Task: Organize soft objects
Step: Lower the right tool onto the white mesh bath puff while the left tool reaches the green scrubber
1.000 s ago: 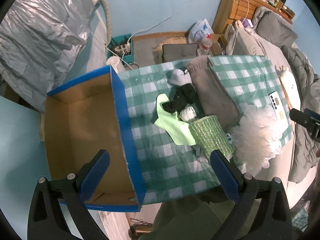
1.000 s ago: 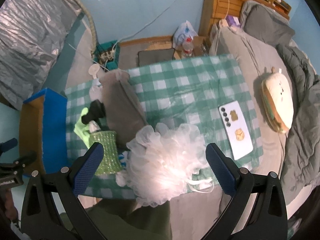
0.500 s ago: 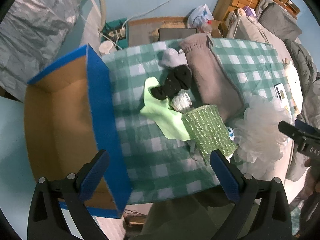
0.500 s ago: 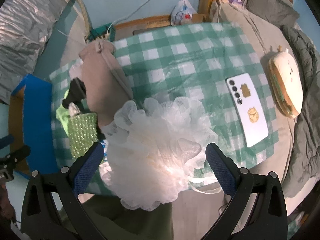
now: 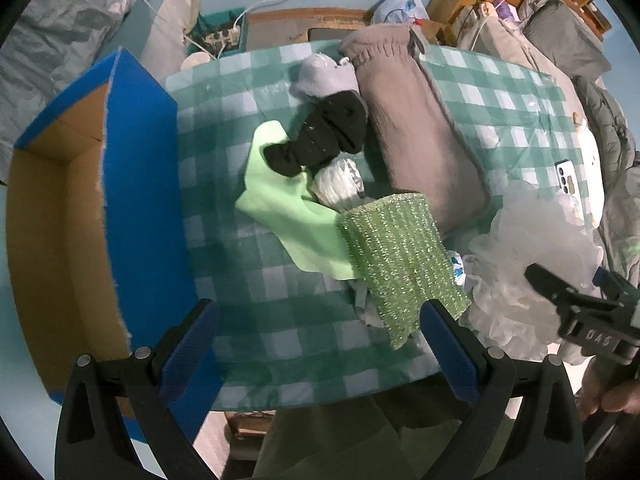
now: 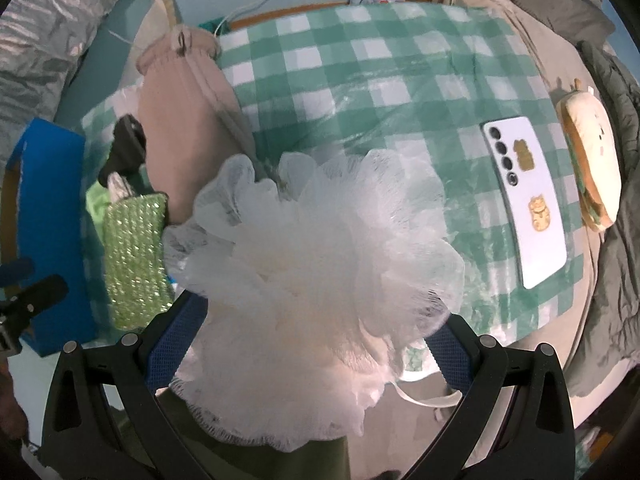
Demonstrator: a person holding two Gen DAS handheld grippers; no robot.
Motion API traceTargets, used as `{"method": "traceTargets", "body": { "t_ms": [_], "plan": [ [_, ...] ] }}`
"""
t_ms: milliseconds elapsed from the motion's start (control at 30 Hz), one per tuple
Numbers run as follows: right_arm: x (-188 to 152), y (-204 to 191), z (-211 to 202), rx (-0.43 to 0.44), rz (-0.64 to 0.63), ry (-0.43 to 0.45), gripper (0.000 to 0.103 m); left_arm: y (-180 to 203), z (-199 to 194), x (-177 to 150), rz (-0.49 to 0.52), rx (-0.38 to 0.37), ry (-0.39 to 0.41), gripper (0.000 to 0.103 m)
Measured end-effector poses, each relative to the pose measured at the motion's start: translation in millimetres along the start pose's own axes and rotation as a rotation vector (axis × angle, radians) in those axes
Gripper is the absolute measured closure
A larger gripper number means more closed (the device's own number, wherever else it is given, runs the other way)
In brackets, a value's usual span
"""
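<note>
A white phone lies on the checked tablecloth at right; a sandwich-shaped plush sits just beyond it. Far back, a plastic bag.

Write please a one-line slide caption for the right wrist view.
Open right gripper straddling a white mesh bath pouf on the green checked tablecloth, phone alongside.

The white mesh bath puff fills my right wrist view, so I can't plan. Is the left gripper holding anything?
Observer: No. The left gripper is open, with nothing between its fingers.
Operator: What lies past the glittery green sponge?
Observer: A black sock lies on a light green cloth, with a grey sock beyond it.
Operator: Is the blue cardboard box open?
Observer: Yes, the blue cardboard box is open-topped, and its brown inside shows.
</note>
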State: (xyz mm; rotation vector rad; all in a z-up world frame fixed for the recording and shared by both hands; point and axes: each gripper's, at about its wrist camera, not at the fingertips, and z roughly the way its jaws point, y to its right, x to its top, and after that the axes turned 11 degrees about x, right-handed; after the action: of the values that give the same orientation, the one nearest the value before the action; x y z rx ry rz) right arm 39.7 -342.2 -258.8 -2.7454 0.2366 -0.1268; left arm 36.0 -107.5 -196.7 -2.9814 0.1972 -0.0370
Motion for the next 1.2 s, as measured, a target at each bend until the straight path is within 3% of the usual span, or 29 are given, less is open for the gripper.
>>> {"method": "traceTargets", "body": {
  "t_ms": [400, 767, 967, 1200],
  "plan": [
    [-4, 12, 41, -0.016, -0.021, -0.066, 0.002, 16, 19, 4, -0.019, -0.008, -0.055, 0.002],
    [-14, 36, 66, 0.026, -0.044, -0.098, 0.003, 34, 26, 13, -0.03, -0.019, -0.077, 0.002],
    [-16, 35, 58, 0.034, -0.137, -0.07, 0.029, 55, 38, 22, -0.033, -0.012, -0.108, 0.002],
    [-12, 46, 40, 0.047, -0.168, -0.039, 0.038, 82, 54, 34, -0.027, 0.008, -0.135, 0.002]
  ]
}}
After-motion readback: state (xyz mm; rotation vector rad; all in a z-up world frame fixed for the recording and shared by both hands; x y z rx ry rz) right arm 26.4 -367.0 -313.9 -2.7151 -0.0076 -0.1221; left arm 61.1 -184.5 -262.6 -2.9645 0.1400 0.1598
